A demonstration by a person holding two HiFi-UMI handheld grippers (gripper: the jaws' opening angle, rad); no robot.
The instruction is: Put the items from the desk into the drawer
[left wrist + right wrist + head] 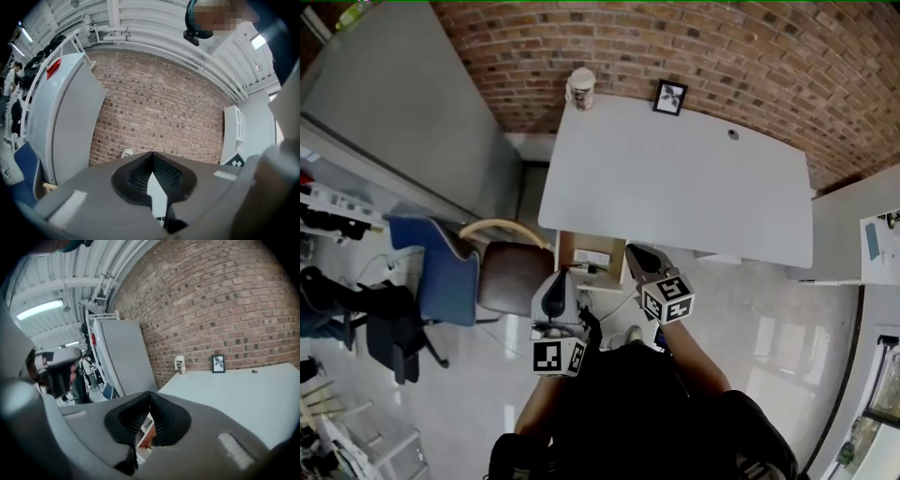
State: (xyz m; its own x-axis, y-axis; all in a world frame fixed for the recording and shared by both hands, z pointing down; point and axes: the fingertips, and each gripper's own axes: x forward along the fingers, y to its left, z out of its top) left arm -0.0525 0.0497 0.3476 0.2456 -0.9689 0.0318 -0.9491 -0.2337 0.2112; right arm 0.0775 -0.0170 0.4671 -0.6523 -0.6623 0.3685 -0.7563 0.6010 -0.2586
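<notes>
The left gripper [152,155] and right gripper [150,394] press their ribbed black fingers together on nothing, near a flat white desk [675,178] and bumpy brick wall [722,56].

My left gripper [565,277] and right gripper [637,258] sit side by side before me, both pointing forward, jaws closed (tips touching).
</notes>
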